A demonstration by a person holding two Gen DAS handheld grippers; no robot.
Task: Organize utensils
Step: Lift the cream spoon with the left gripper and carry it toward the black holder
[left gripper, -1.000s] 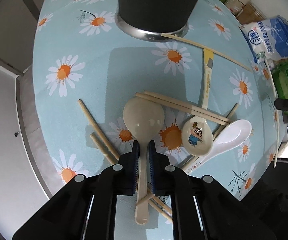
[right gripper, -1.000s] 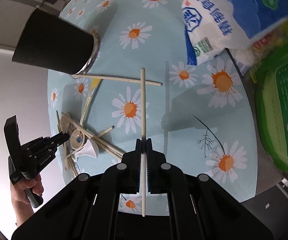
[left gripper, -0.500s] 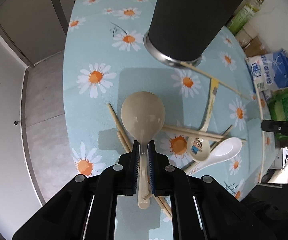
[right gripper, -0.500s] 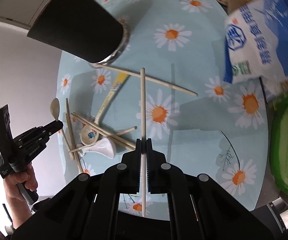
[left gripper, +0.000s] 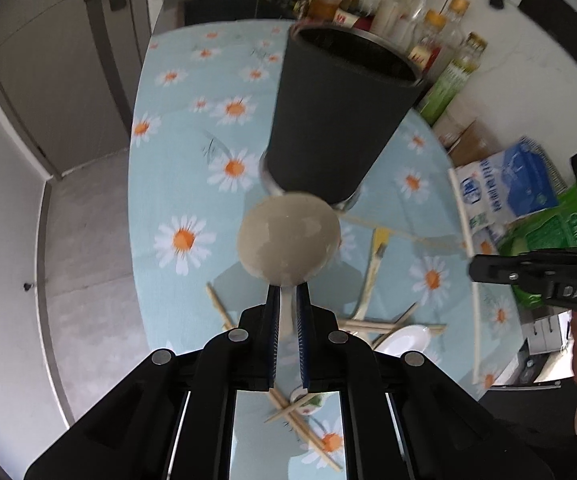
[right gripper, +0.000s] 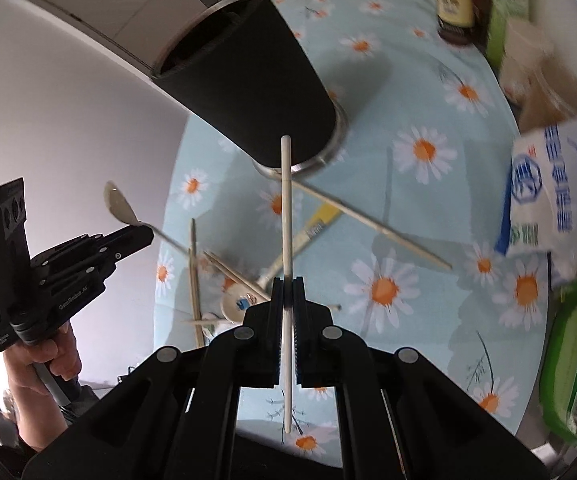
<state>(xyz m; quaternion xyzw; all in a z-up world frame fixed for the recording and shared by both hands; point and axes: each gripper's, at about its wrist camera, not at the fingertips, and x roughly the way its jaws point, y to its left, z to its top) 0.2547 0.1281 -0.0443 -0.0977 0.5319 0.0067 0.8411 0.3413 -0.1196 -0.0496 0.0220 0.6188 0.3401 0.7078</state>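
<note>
My left gripper [left gripper: 287, 292] grips the handle of a beige spoon [left gripper: 288, 238], its jaws closing tighter on it. The spoon hangs above the table, just in front of the black utensil holder [left gripper: 340, 120]. My right gripper [right gripper: 287, 280] is shut on a pale chopstick [right gripper: 286, 200] whose tip points at the holder's [right gripper: 248, 80] base. On the daisy tablecloth [left gripper: 184, 184] lie several chopsticks [right gripper: 368, 220], a cartoon spoon [right gripper: 240, 304], a white spoon [left gripper: 404, 340] and a yellow-handled utensil [right gripper: 316, 224]. The left gripper [right gripper: 144, 234] also shows at the left of the right wrist view.
Bottles [left gripper: 408, 12] line the wall behind the holder. A blue-and-white bag [right gripper: 560, 184] and a green package [right gripper: 576, 360] sit at the table's right side. The table's left edge drops to grey floor [left gripper: 88, 260].
My left gripper lifted the beige spoon off the table and tilted up toward the holder. My right gripper carried its chopstick left, closer to the holder, and rolled.
</note>
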